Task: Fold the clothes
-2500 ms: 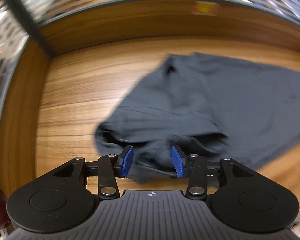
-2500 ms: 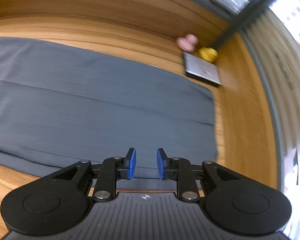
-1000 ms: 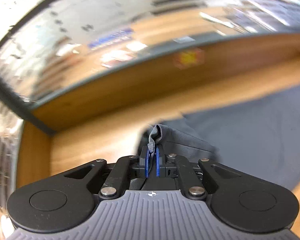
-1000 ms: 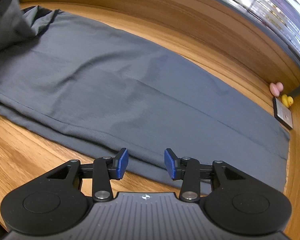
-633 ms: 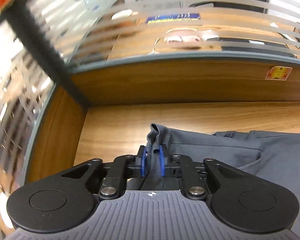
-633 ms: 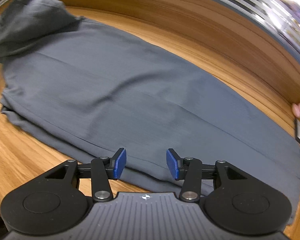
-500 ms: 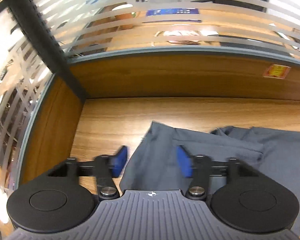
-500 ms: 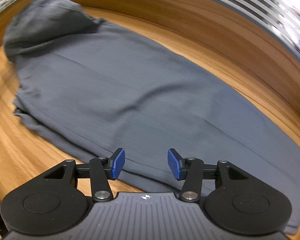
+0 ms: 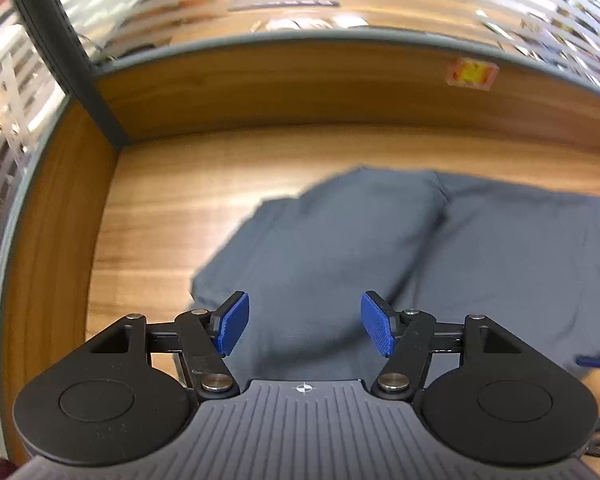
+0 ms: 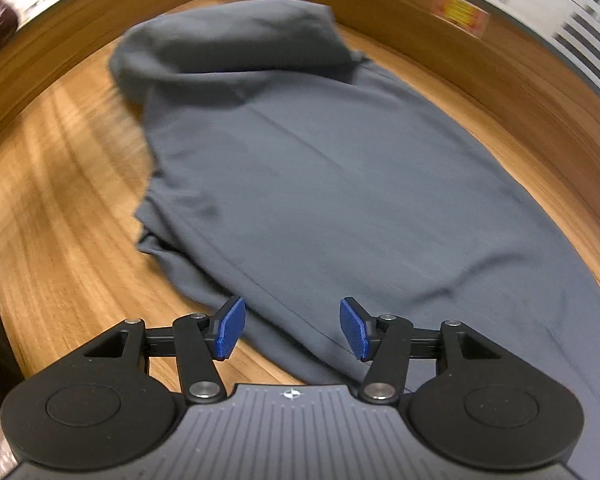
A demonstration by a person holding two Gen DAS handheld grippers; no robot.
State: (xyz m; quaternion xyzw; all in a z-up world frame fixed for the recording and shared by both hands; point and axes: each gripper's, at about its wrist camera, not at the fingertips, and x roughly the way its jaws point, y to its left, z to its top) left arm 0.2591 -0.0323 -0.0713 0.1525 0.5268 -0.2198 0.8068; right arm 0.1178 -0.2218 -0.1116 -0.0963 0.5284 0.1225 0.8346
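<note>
Wood desk [image 9: 172, 208], grey garment [image 10: 340, 184] spread flat for folding; left gripper [image 9: 304, 330] and right gripper [image 10: 292, 330] jaws opening, nothing pinched, cloth beyond the fingers.

The left gripper [image 9: 304, 330] hangs over a dark grey garment [image 9: 380, 256] lying on the wooden table [image 9: 172, 208], its blue-padded jaws opening, with cloth below but nothing pinched. An orange-yellow sticker [image 9: 471, 74] marks the far wall, right.
</note>
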